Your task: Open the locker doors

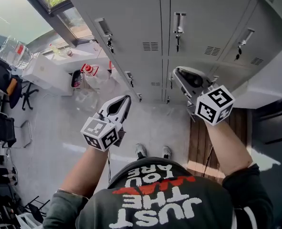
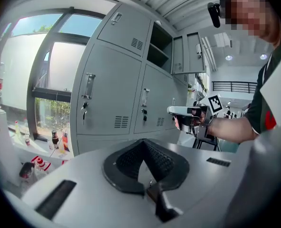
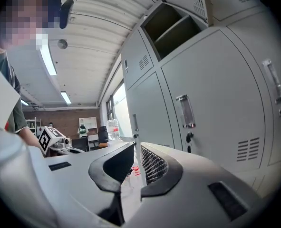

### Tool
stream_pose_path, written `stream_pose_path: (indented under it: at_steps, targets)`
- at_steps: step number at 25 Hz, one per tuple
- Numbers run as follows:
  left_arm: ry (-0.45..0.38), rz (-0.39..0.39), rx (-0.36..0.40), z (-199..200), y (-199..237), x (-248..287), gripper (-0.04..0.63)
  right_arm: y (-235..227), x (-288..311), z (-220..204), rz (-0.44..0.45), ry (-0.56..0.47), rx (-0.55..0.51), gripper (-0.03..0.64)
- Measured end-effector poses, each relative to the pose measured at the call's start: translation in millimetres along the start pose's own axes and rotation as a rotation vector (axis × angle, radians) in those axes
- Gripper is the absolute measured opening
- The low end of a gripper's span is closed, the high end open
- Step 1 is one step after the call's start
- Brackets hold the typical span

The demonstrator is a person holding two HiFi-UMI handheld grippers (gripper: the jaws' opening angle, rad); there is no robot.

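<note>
A bank of grey lockers (image 1: 145,13) stands in front of me, and the doors near the grippers are closed. Their upright handles (image 1: 179,24) have keys hanging below. My left gripper (image 1: 126,99) hangs short of the lower doors with its jaws shut and empty. My right gripper (image 1: 175,71) is higher and close to a lower door, touching nothing. Its jaws show a narrow slit with nothing in it. In the left gripper view a closed door and handle (image 2: 88,86) lie ahead, with an open upper compartment (image 2: 160,46) further right. The right gripper view looks along the locker row past a handle (image 3: 185,111).
A white counter (image 1: 45,68) with bottles, red-capped containers (image 1: 86,69) and a large water jug (image 1: 14,51) sits left under a window. Office chairs (image 1: 7,87) stand at the far left. A wooden floor strip (image 1: 217,142) runs on the right. My shoes (image 1: 152,151) are on the grey floor.
</note>
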State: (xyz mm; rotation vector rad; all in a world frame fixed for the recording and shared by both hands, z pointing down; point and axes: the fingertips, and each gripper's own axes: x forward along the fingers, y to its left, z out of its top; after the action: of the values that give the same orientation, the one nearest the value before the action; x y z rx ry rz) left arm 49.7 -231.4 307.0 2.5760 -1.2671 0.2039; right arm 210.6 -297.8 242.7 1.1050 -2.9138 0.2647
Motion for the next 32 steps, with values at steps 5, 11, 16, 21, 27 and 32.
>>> stream_pose_path:
  at_steps: [5, 11, 16, 21, 27, 32]
  targets:
    - [0.067, -0.004, -0.020, -41, -3, -4, 0.005, 12, 6, -61, 0.027, 0.071, 0.059, 0.063]
    - [0.074, -0.065, -0.026, -74, 7, -26, 0.005, 52, 15, -111, 0.010, 0.112, 0.086, 0.063]
    - [0.063, -0.097, -0.021, -100, 46, -75, 0.005, 105, 40, -143, -0.037, 0.129, 0.082, 0.063]
    - [0.075, -0.102, -0.024, -129, 101, -136, 0.005, 148, 72, -170, -0.121, 0.169, 0.055, 0.063]
    - [0.098, -0.051, -0.023, -181, 161, -160, 0.005, 154, 122, -230, -0.121, 0.244, 0.046, 0.063]
    - [0.100, -0.008, -0.035, -251, 197, -117, 0.005, 113, 172, -311, -0.058, 0.254, 0.011, 0.063]
